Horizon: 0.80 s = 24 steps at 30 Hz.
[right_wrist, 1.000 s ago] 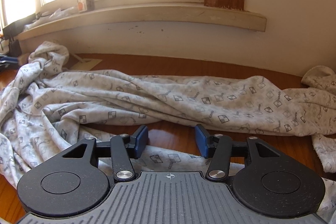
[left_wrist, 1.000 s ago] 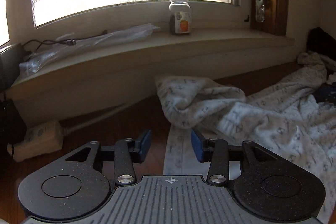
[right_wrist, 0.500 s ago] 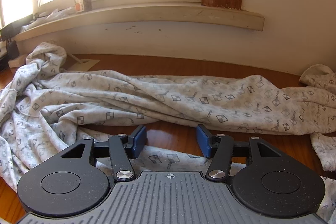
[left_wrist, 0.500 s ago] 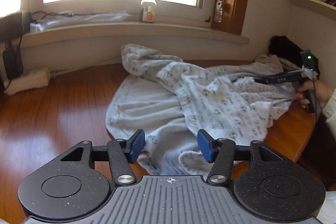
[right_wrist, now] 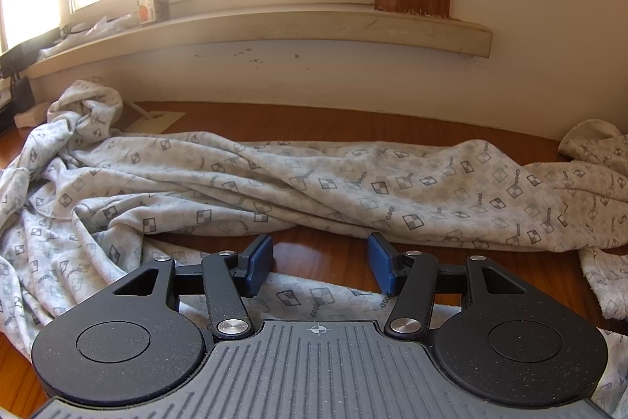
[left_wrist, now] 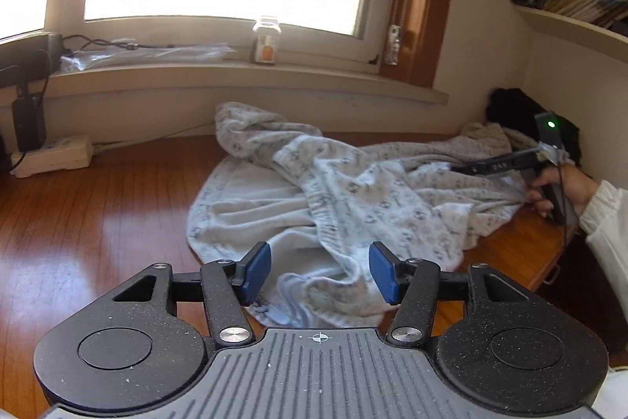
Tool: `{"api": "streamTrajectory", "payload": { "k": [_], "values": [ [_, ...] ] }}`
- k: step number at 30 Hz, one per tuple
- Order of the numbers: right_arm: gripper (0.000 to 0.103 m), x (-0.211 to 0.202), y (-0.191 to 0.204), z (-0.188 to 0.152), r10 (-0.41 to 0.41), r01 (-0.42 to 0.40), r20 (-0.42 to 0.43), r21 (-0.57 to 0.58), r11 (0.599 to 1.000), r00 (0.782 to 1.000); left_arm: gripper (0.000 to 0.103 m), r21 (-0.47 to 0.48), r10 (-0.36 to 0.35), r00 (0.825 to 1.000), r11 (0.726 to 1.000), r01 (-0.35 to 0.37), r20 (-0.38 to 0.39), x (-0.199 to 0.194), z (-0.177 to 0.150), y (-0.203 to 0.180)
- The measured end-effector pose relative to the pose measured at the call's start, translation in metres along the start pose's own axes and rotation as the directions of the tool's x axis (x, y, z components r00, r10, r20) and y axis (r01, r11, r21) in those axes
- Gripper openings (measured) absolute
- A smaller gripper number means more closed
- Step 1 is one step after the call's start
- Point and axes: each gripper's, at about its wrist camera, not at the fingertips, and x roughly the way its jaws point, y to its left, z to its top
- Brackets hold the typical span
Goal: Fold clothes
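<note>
Wooden table (left_wrist: 98, 207) carries the garment (left_wrist: 353, 191), a pale grey piece with a small checked print, which lies crumpled across the middle of the left wrist frame and runs to the right edge of the table. Your left gripper (left_wrist: 320, 271) hangs over the near hem of it in the lower centre; its 2 blue pads (left_wrist: 257, 271) stand apart with nothing pressed between them, and the cloth lies below them, not clamped.

At the right edge of that frame your hand (left_wrist: 565, 189), with a white sleeve, holds the right gripper (left_wrist: 455, 167) low over the far side of the garment. In the right wrist frame the right gripper (right_wrist: 320, 271) is open too: bare wood shows between the pads, a strip of cloth (right_wrist: 314, 295) lies under the fingers, and the long twisted fold (right_wrist: 353, 191) crosses the middle just beyond the tips.

On the windowsill (left_wrist: 235, 73), upper centre, stands 1 jar (left_wrist: 267, 40).
</note>
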Motion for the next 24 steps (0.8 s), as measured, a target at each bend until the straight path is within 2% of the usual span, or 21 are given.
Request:
{"api": "streamTrajectory", "payload": {
  "k": [6,8,10,12,14,18,21,24],
  "values": [
    [0.054,0.000,-0.001,0.000,0.000,0.000,0.000,0.001,1.000,1.000,0.057,0.034,-0.002,0.998,0.999,0.005,-0.068,0.024,-0.011,-0.007],
    [0.054,0.000,0.000,0.000,-0.001,0.001,0.000,0.001,1.000,1.000,0.053,0.036,0.005,0.997,0.999,-0.002,-0.079,0.030,-0.011,-0.007],
    [0.054,0.000,0.000,0.000,-0.001,0.001,-0.001,0.001,1.000,1.000,0.044,0.040,0.004,0.996,0.999,-0.001,-0.084,0.032,-0.010,-0.008],
    [0.054,0.000,0.000,0.000,0.000,0.000,0.000,0.003,1.000,1.000,0.025,0.052,0.005,0.996,0.999,0.000,-0.087,0.034,-0.010,-0.009],
    [0.054,0.000,-0.001,0.000,0.000,0.000,0.000,0.004,1.000,1.000,0.012,0.057,0.005,0.996,0.998,0.000,-0.084,0.034,-0.011,-0.009],
    [0.053,-0.001,-0.002,-0.001,-0.008,0.008,0.005,0.017,1.000,1.000,0.010,0.040,0.011,0.999,0.999,-0.009,-0.046,0.027,-0.009,-0.007],
    [0.053,-0.016,0.001,-0.004,0.001,-0.002,0.047,0.017,1.000,0.999,0.010,0.012,0.030,1.000,0.999,-0.030,0.007,0.017,0.004,0.001],
    [0.043,-0.039,0.015,-0.008,0.050,-0.049,0.061,-0.017,0.999,0.997,0.011,-0.003,0.029,0.999,1.000,-0.029,0.029,0.015,0.018,0.009]
  ]
}}
